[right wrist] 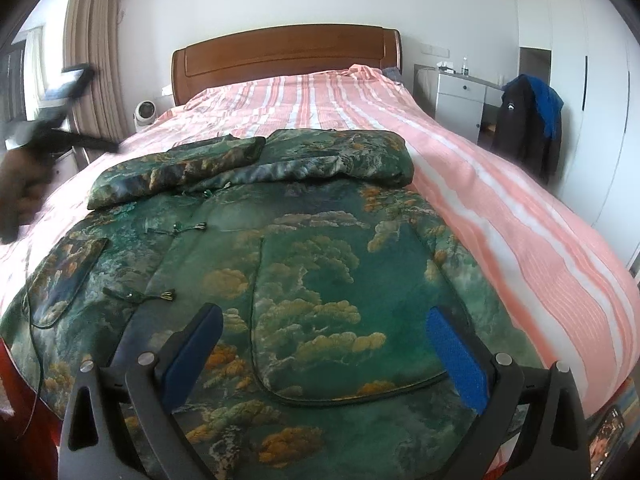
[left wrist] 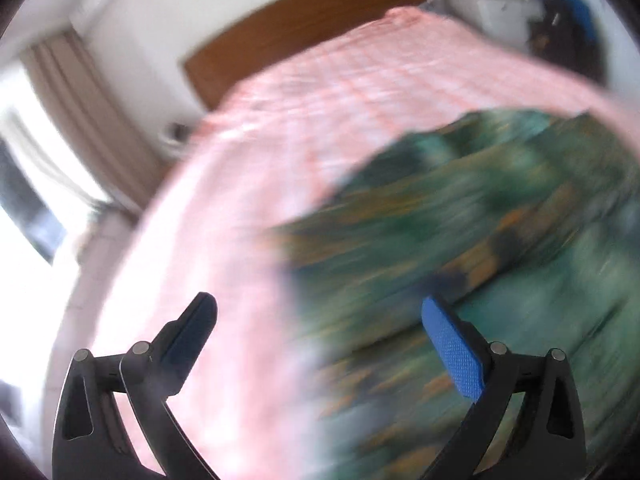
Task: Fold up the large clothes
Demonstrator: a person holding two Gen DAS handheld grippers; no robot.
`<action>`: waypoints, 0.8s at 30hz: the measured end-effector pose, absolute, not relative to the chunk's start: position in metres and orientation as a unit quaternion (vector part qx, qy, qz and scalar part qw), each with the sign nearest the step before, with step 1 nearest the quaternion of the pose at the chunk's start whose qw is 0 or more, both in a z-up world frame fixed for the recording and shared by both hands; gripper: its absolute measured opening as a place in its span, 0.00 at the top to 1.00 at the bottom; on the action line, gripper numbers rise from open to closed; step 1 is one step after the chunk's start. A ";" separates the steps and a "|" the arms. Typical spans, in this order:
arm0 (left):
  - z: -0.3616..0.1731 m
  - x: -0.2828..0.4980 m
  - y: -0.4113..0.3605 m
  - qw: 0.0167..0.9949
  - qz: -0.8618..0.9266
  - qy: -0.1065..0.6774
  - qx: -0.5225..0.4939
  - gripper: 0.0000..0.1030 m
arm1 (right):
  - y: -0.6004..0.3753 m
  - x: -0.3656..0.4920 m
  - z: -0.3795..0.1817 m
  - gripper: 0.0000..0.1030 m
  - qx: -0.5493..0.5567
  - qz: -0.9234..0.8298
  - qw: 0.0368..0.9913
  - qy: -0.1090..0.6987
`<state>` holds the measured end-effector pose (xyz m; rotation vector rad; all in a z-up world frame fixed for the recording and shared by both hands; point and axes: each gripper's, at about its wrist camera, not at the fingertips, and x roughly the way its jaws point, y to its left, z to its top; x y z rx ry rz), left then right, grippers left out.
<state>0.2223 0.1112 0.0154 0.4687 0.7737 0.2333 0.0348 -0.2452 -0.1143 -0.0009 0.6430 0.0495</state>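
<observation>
— What is in front of me?

— My bed (right wrist: 500, 200), with a brown wooden headboard (right wrist: 280, 56) at the far end. A pink and white striped sheet (right wrist: 320, 108) covers the whole top.

— And on the sheet?

— One large green jacket (right wrist: 320, 264) printed with clouds, spread flat at the near end, front up. A sleeve (right wrist: 176, 168) is folded across its upper part.
</observation>
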 end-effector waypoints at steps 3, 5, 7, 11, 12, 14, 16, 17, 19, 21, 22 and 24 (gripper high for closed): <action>0.053 0.176 0.158 0.852 0.214 0.352 0.324 0.01 | -0.242 0.033 -0.112 0.02 -0.001 0.032 0.950 0.309; 0.068 0.150 0.179 0.819 0.254 0.348 0.379 0.00 | -0.240 0.031 -0.111 0.02 -0.003 0.035 0.952 0.305; 0.067 0.131 0.187 0.799 0.263 0.354 0.408 0.00 | -0.238 0.030 -0.111 0.02 -0.006 0.038 0.952 0.305; 0.020 0.100 0.173 0.819 0.203 0.403 0.353 0.00 | -0.233 0.025 -0.112 0.02 -0.022 0.040 0.953 0.300; 0.004 0.097 0.164 0.832 0.177 0.416 0.321 0.00 | -0.232 0.024 -0.112 0.02 -0.026 0.040 0.953 0.298; -0.026 0.086 0.142 0.859 0.126 0.425 0.257 0.00 | -0.234 0.022 -0.113 0.02 -0.030 0.034 0.954 0.297; -0.050 0.078 0.114 0.884 0.089 0.415 0.196 0.00 | -0.236 0.019 -0.114 0.02 -0.030 0.025 0.954 0.296; -0.056 0.076 0.104 0.894 0.075 0.408 0.170 0.00 | -0.237 0.017 -0.115 0.02 -0.032 0.019 0.954 0.296; -0.059 0.072 0.086 0.912 0.054 0.390 0.112 0.00 | -0.238 0.015 -0.116 0.02 -0.036 0.012 0.954 0.296; -0.059 0.069 0.073 0.926 0.037 0.369 0.074 0.01 | -0.236 0.014 -0.117 0.02 -0.042 0.004 0.954 0.296; -0.058 0.067 0.070 0.931 0.034 0.359 0.063 0.01 | -0.234 0.014 -0.117 0.02 -0.045 0.001 0.954 0.295; -0.060 0.062 0.067 0.935 0.018 0.351 0.056 0.01 | -0.228 0.014 -0.118 0.02 -0.051 -0.001 0.955 0.294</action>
